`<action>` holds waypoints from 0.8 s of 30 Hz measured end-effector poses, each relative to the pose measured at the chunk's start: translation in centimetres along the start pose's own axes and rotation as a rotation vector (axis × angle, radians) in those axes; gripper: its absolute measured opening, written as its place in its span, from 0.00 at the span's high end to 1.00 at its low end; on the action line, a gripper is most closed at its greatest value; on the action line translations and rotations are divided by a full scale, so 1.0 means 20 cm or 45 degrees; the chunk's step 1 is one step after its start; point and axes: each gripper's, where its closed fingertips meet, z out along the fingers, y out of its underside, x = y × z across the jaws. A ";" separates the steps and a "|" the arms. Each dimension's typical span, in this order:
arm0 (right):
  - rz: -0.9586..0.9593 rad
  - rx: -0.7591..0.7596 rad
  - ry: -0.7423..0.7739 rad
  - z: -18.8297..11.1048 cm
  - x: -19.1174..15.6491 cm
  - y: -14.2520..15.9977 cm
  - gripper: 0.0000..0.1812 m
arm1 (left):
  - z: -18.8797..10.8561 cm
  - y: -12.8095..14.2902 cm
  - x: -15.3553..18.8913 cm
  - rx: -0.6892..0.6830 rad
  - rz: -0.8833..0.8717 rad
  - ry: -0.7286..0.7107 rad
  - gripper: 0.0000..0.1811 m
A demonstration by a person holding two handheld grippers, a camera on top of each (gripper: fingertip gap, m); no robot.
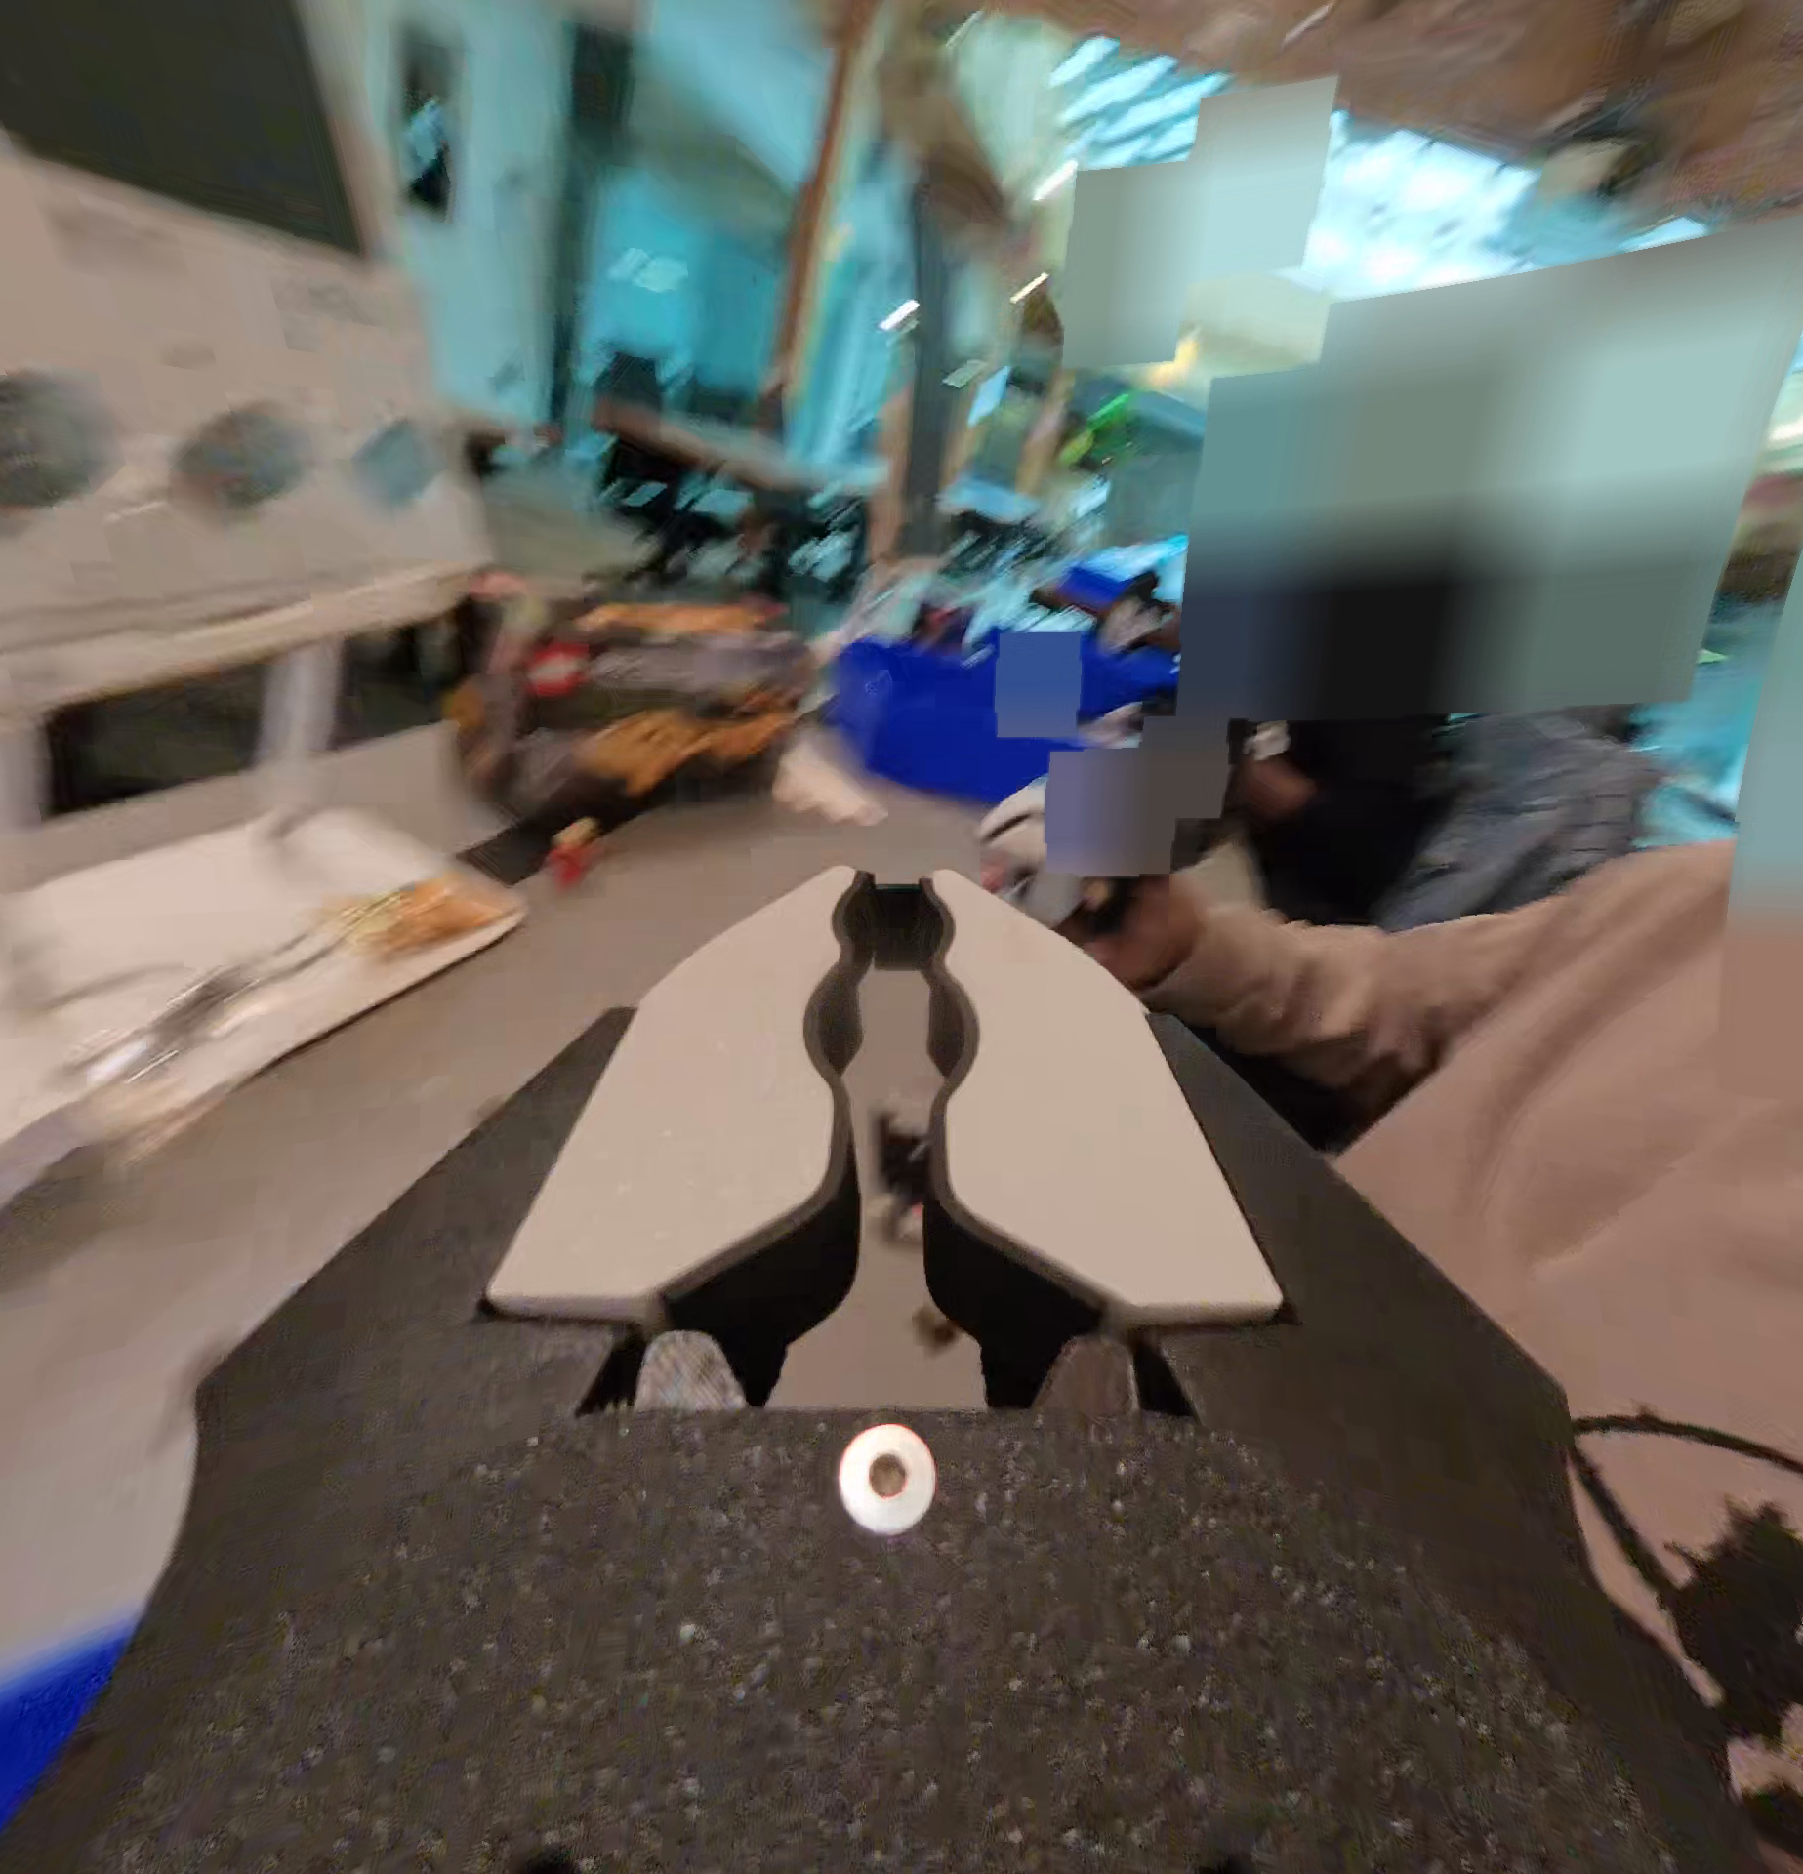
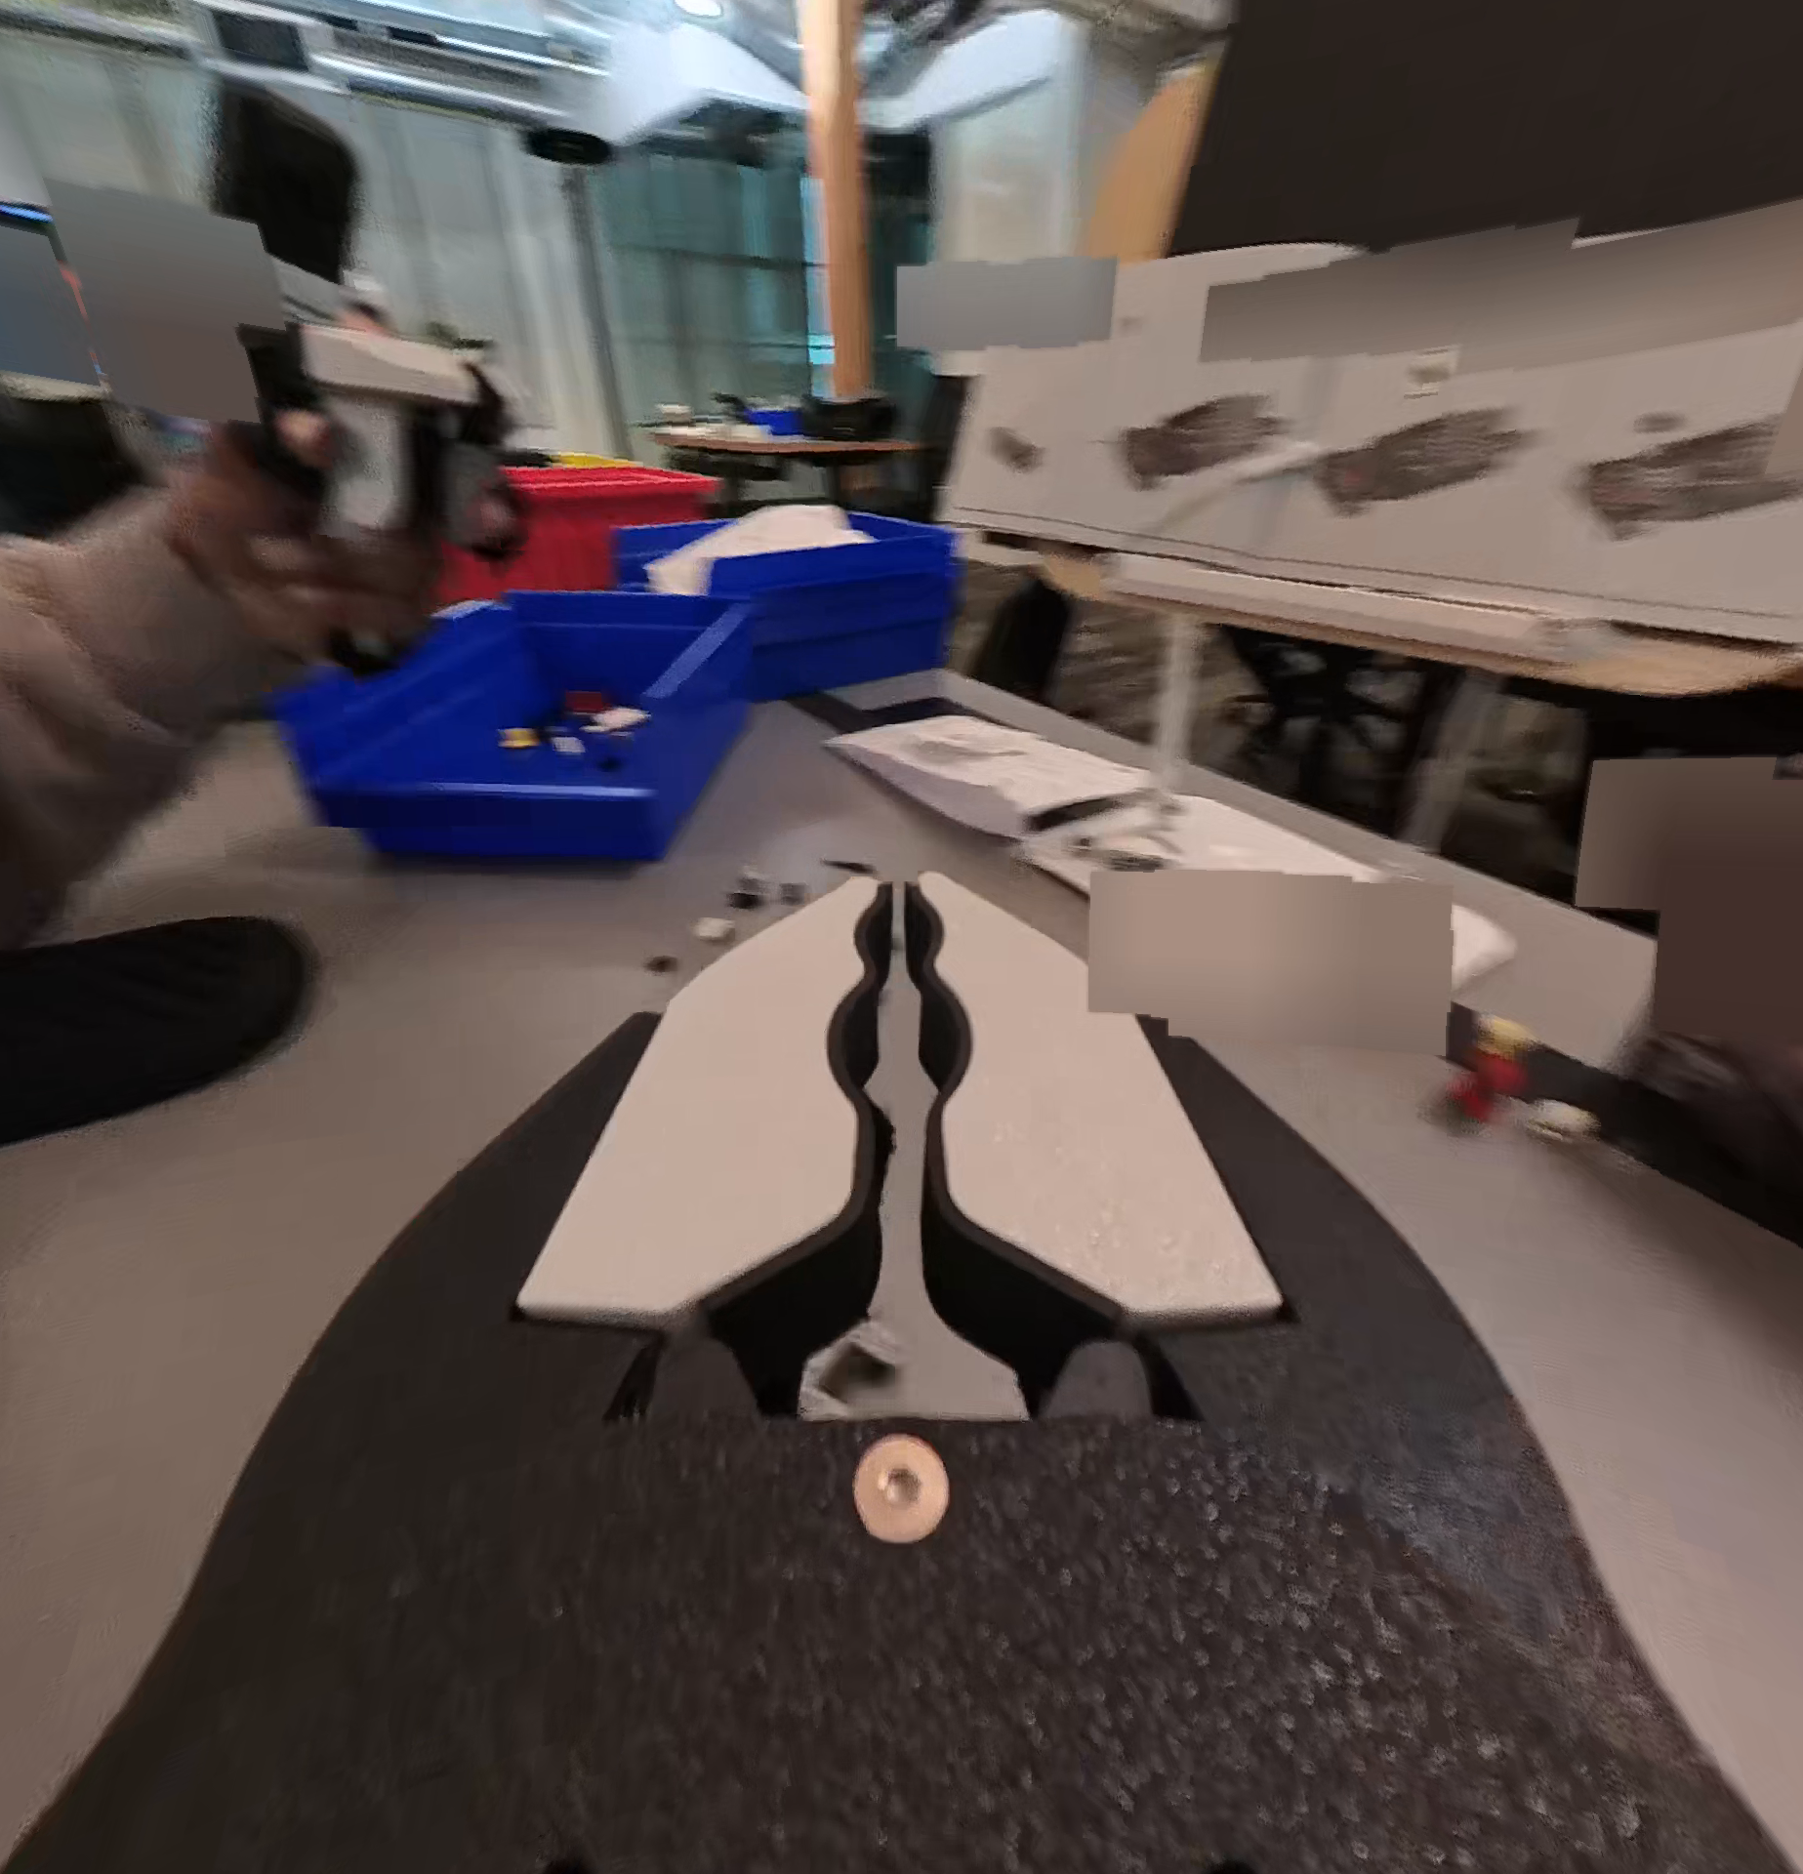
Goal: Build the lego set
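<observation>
My left gripper (image 1: pixel 895 892) has its fingers almost together, with a small dark lego piece (image 1: pixel 897 918) pinched between the tips above the grey table (image 1: pixel 390 1115). It also shows in the right wrist view (image 2: pixel 390 446), raised in a hand over a blue bin (image 2: pixel 451 781) holding small lego pieces (image 2: pixel 583 725). My right gripper (image 2: pixel 898 892) is shut and empty, low over the table. Loose small pieces (image 2: pixel 765 897) lie just ahead of its tips. A red minifigure (image 2: pixel 1485 1070) stands at the right beside a dark build (image 2: pixel 1729 1105). Both views are blurred.
A second blue bin (image 2: pixel 826 588) and a red bin (image 2: pixel 593 517) stand behind the first. White instruction sheets (image 2: pixel 988 776) lie on the table, and more hang on a board (image 2: pixel 1384 477). A beige sleeve (image 1: pixel 1485 1065) fills the right of the left wrist view. The tips of one gripper are about 25 cm away from the tips of the other. The red minifigure (image 2: pixel 1485 1070) sits 30 cm or so from the ends of my right fingers.
</observation>
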 end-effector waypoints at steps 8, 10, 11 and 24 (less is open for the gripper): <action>0.844 0.196 -0.872 0.10 -0.55 -0.28 0.88 | 0.40 0.07 0.46 0.447 -0.110 0.654 0.96; 0.979 0.252 -0.982 0.09 -0.58 -0.33 0.87 | 0.45 0.10 0.50 0.442 -0.079 0.706 0.96; 1.023 0.264 -1.011 0.09 -0.59 -0.35 0.87 | 0.47 0.10 0.51 0.450 -0.060 0.720 0.96; 1.371 0.326 -1.164 0.10 -0.60 -0.36 0.93 | 0.50 0.17 0.60 0.458 0.286 0.679 0.95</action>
